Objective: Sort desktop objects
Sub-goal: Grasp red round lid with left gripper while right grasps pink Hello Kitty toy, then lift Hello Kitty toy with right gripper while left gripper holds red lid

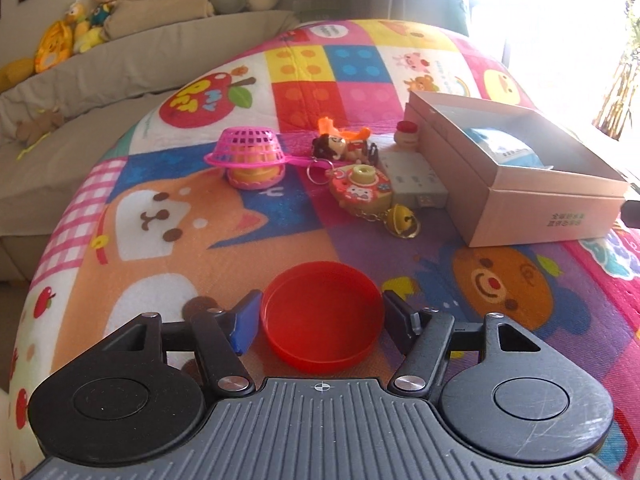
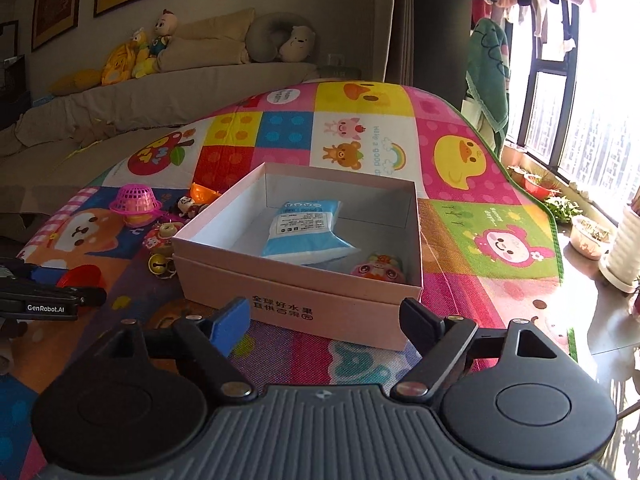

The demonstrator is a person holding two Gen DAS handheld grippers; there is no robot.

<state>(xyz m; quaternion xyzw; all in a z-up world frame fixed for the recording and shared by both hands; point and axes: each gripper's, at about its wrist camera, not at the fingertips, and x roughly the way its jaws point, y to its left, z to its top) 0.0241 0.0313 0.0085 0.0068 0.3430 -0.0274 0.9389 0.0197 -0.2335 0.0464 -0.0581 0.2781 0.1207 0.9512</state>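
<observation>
Between the left gripper's (image 1: 322, 316) spread fingers, near on the colourful play mat (image 1: 256, 240), sits a shallow red plastic lid (image 1: 322, 316), seemingly not yet squeezed. It looks light, stiff and slippery; pinch opposite rim walls. Right gripper (image 2: 326, 320) hangs wide, empty, before the pink cardboard box (image 2: 296, 300).

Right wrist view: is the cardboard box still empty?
No, the cardboard box already holds a blue-and-white packet and a small pink toy.
</observation>
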